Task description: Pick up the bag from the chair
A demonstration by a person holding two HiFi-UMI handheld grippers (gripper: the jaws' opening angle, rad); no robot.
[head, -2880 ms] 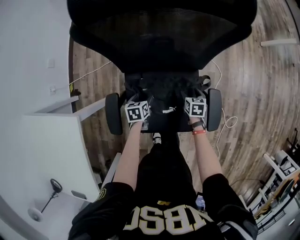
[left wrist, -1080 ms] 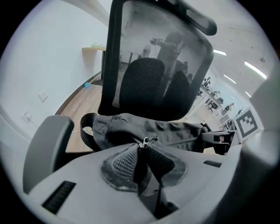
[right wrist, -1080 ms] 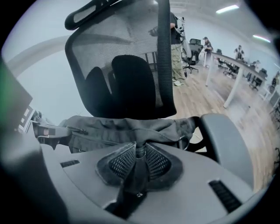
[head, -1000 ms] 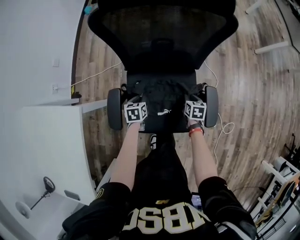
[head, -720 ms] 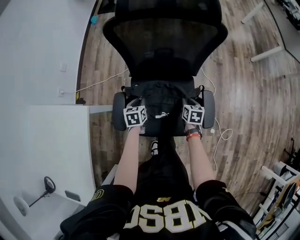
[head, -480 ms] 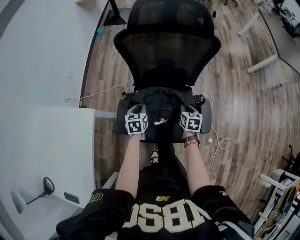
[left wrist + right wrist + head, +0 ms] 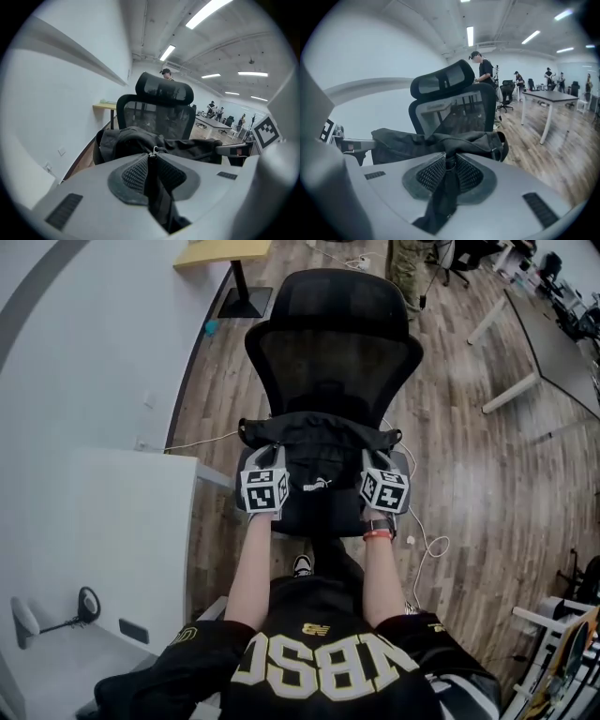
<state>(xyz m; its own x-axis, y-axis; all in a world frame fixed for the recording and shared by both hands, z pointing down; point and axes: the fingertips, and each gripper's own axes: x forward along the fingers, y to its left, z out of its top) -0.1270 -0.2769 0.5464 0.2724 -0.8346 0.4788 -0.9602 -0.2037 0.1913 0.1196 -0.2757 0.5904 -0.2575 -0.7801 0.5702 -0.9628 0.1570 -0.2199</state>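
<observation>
A black bag (image 7: 317, 465) with a small white logo hangs between my two grippers, in front of the black mesh chair (image 7: 333, 343). My left gripper (image 7: 263, 486) is shut on the bag's left strap (image 7: 152, 171), which runs down between its pads. My right gripper (image 7: 384, 487) is shut on the right strap (image 7: 447, 180). In both gripper views the bag's dark bulk (image 7: 140, 140) (image 7: 436, 140) stretches across in front of the chair back (image 7: 157, 117) (image 7: 454, 110). The seat is hidden under the bag.
A white desk (image 7: 84, 549) stands at my left, close to the chair. A cable (image 7: 427, 545) lies on the wooden floor at the right. Tables (image 7: 548, 101) and people (image 7: 483, 65) stand further off in the room.
Both grippers have lifted the bag up off the seat while staying shut on its straps. The chair looks smaller and further below as the view rose and pulled back.
</observation>
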